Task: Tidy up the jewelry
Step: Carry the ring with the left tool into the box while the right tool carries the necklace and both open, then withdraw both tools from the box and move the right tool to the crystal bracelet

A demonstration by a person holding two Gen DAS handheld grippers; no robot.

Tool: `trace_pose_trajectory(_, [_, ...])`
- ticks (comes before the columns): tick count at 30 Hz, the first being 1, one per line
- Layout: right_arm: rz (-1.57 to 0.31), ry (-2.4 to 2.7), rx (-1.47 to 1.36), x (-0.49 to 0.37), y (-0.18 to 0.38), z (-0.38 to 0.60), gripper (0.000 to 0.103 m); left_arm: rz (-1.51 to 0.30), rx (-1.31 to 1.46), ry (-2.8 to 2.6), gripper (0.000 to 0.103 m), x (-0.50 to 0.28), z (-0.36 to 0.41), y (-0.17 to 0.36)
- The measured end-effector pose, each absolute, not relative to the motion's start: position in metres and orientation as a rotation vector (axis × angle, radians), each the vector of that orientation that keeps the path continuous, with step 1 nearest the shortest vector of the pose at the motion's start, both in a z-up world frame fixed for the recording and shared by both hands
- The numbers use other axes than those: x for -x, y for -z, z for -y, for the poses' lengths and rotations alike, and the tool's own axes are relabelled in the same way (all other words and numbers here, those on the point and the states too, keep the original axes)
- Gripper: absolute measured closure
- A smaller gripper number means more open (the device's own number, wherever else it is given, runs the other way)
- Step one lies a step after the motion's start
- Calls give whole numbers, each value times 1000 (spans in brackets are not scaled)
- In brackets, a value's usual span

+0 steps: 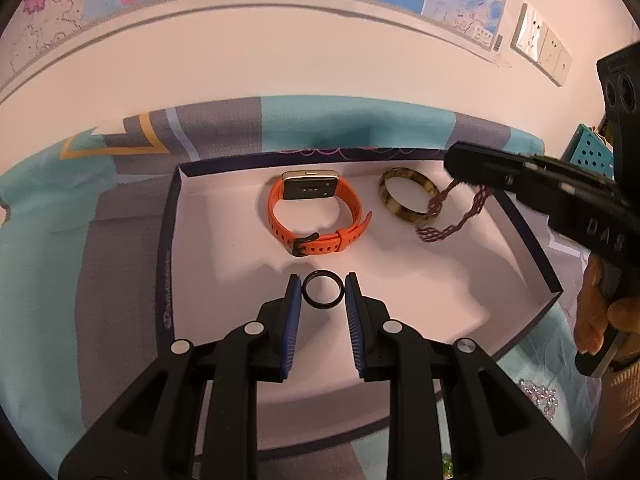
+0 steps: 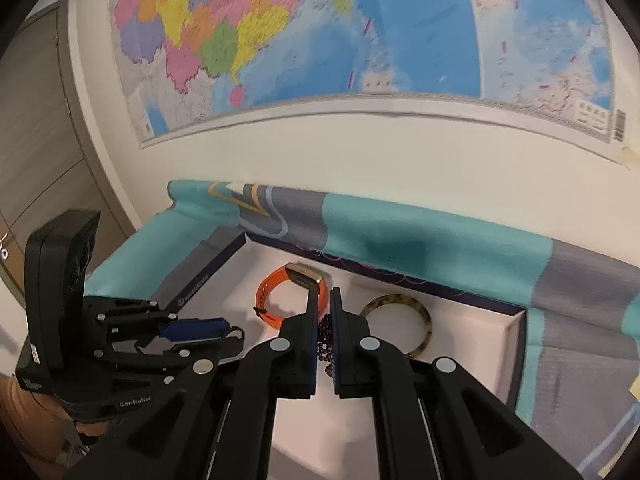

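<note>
Flanking the black ring [image 1: 323, 290], left gripper [image 1: 323, 292] fingers apart; right gripper [image 2: 324, 334] clamped on beaded chain [image 1: 448, 216].

Jewelry count, tray and beside it.
One tray [image 1: 168, 216]; inside: one orange watch [image 1: 316, 216], one bangle [image 1: 408, 200], one black ring [image 1: 323, 290], one beaded chain [image 1: 452, 216]. One sparkly piece [image 1: 540, 394] outside.

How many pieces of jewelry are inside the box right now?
4: orange watch at back, tortoiseshell bangle right, beaded chain lowering from the right gripper, black ring between left gripper fingers.
</note>
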State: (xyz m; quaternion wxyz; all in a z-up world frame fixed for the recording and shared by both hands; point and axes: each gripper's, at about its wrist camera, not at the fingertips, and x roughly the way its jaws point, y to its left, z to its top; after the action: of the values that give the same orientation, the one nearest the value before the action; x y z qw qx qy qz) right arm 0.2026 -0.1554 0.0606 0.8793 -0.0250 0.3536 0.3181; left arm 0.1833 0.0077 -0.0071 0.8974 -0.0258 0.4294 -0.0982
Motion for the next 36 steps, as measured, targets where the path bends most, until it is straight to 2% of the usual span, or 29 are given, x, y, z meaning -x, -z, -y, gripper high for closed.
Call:
trace_pose_trajectory(14, [-859,-691,224,-188,-16,155,99,-918,45,203,80,-189,-3,19])
trace_pose_trajectory(26, [-835,-592,329,-197,-8,149,97,-916,40,188,80,-199,0,18])
trace_pose_trajectory(28, [-836,-583,318,-199,-8,151,94,-915,34,187,80,-199,1,18])
trace_pose_trajectory(30, [-838,-569,304,-200,-8,153,84,-913,31,187,80,-198,1,18])
trace_pose_trajectory(33, [-833,-571,277,-196,-12,158,83,-903,31,185,70,-195,0,16])
trace_pose_trajectory(36, [-817,-565,231,-191,-20,166,73,-874,21,176,62,-189,0,9])
